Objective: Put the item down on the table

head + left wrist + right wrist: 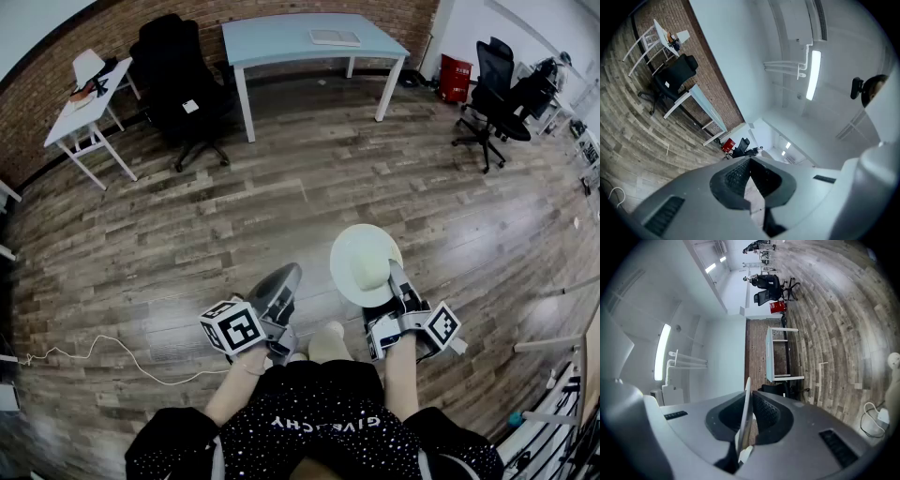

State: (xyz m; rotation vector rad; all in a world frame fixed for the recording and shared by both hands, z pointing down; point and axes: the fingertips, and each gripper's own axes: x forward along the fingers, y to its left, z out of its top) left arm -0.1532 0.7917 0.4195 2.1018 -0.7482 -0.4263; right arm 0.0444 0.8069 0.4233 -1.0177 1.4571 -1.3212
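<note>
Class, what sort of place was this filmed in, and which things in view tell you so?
Probably an office or workroom: a pale blue rectangular table by a brown brick wall, a black wheeled office chair and a small white desk, all on wood-plank flooring.

White plate (364,262), pale blue table (272,42), red bin (455,77), brown plank floor (281,187)

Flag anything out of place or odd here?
Nothing spilled or damaged. Only oddities: a loose cable trails across the wood floor at left, and the white plate is pinched by its rim in the right gripper, far from the table.
</note>
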